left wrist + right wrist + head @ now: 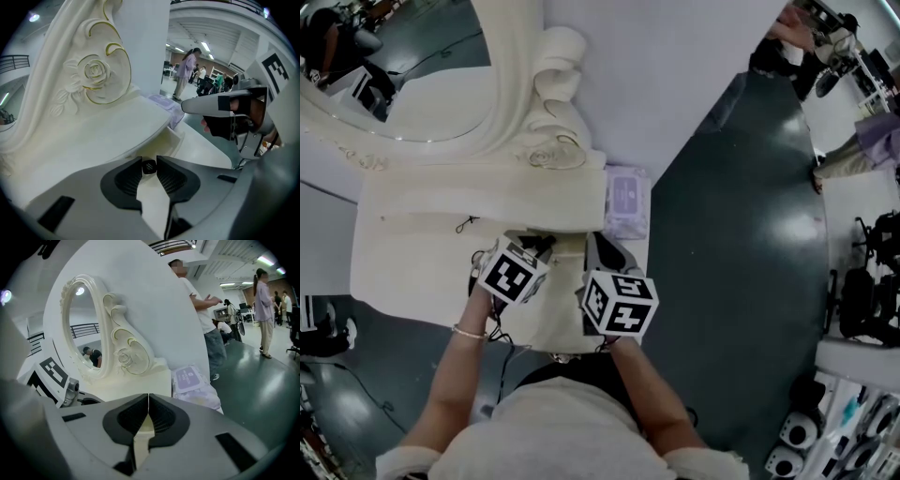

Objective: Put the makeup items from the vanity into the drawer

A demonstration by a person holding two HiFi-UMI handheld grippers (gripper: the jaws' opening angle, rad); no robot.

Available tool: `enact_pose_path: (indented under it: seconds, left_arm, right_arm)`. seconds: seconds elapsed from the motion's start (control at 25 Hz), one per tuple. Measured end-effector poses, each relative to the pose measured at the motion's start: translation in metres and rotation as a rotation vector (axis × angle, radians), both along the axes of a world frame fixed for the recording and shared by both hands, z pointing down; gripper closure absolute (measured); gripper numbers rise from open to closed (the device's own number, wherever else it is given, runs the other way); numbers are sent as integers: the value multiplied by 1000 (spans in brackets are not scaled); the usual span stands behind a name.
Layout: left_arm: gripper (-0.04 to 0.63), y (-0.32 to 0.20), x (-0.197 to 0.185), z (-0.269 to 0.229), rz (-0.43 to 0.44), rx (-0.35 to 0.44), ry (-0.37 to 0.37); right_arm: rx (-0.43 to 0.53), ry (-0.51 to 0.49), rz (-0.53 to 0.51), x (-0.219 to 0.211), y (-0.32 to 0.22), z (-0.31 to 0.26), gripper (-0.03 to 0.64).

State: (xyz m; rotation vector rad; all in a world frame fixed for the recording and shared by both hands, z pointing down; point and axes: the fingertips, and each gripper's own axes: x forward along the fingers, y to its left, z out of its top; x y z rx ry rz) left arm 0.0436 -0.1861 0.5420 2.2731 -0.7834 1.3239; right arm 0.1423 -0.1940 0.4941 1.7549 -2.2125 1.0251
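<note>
Lilac wipes pack [626, 199] beside cream vanity [441, 244]

black makeup item [149, 167] between left jaws

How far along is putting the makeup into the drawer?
Done: drawer open, vanity top almost bare. In hand: left gripper grips a small black item by the drawer; right gripper shut, empty. Left: drop it in; a purple pack lies on the vanity top.

The cream vanity [422, 267] before me bears a carved mirror [412, 94] at its back. A lilac wipes pack [626, 199] lies at its right end, a small dark thing [467, 224] nearer the middle.
</note>
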Motion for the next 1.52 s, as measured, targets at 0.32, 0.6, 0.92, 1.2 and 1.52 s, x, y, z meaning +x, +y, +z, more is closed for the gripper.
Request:
enact_pose_path:
  seconds: [0.32,0.6,0.92,1.2,1.52]
  left_arm:
    - [488,3,-1,-7,-31,20,94]
    - [480,3,-29,-9,-149,69,86]
    - [480,7,-43,-9,-237,86,110]
    - [480,17,-53,-8,-296,94,133]
    - [503,29,-84,-22,-412,154,176]
  right_arm:
    - [-11,-2,-13,-5,-2,3,598]
    - [-9,0,-40,-16,5,0,598]
    - [-9,11,-63,-19,15,-2,598]
    - [-9,25,-91,-25,23,-3,598]
    - [13,43,-176,-52,31,-13,598]
